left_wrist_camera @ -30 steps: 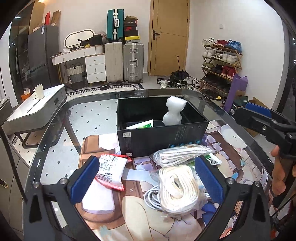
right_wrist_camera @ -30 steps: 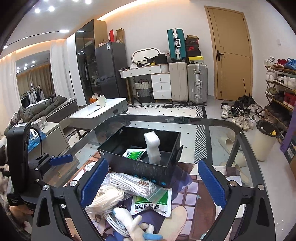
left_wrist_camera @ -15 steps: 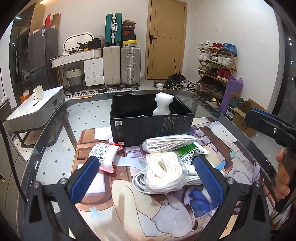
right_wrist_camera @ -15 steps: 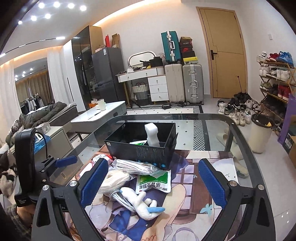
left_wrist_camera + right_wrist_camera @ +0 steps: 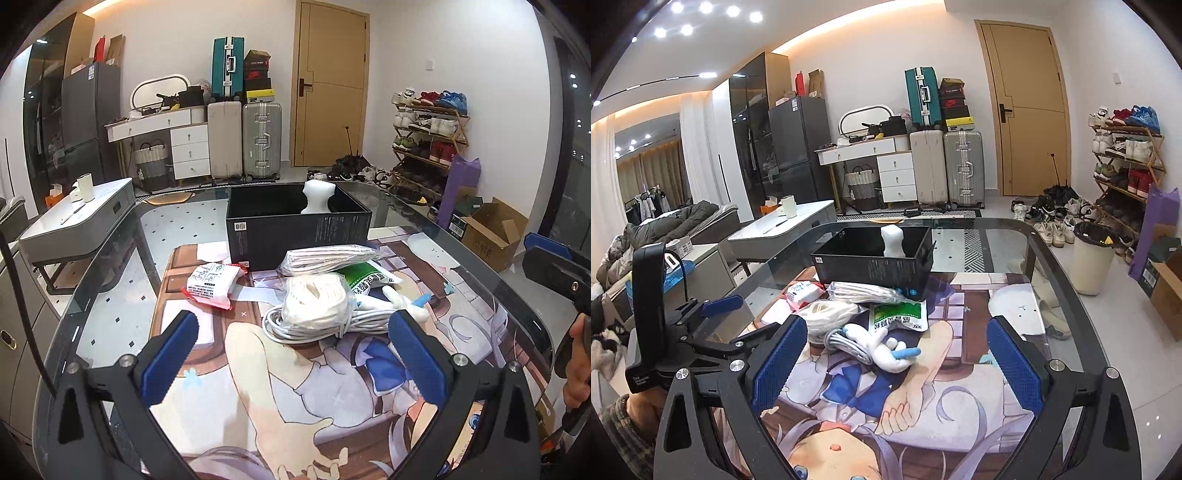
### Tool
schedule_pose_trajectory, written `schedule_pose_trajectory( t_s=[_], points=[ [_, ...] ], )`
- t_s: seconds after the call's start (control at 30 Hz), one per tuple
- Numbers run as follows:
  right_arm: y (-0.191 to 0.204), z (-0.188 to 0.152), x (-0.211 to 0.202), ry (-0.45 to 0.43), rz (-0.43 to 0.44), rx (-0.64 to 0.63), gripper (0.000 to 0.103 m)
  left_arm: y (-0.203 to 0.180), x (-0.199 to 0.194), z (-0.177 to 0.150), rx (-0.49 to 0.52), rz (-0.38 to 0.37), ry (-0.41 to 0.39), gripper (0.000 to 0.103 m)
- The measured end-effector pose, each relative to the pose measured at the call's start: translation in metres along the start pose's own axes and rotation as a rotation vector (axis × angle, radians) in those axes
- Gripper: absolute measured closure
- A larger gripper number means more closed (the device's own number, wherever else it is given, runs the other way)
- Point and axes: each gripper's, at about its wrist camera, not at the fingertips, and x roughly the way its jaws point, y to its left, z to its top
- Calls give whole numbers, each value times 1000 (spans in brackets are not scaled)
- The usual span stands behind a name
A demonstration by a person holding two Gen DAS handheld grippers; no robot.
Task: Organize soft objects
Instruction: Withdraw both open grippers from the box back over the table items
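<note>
Both tongs — left tongs point(image 5: 293, 354) and right tongs point(image 5: 897, 363) — were held wide, empty; the white bundle point(image 5: 317, 302), just before the black box point(image 5: 295, 236), was best gripped mid-body.

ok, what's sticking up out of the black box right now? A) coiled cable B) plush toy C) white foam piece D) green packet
C: a white foam piece stands upright inside the black box; the plush toy and coiled cable lie on the mat in front of it.

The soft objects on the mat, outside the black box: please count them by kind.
Bagged white bundles: 2
Printed packets: 2 (red-white, green-white)
Plush toy: 1
White cable coil: 1
Total: 6
</note>
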Motion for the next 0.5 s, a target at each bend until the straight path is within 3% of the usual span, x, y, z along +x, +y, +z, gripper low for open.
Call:
schedule_pose_trajectory(
  t_s=[0.17, 0.5],
  points=[
    [-7, -13, -3, 10, -21, -5, 4, 0, 1, -4, -9, 11, -3, 0],
    [-15, -19, 35, 77, -38, -58, 4, -4, 20, -3, 22, 24, 20, 0]
  ],
)
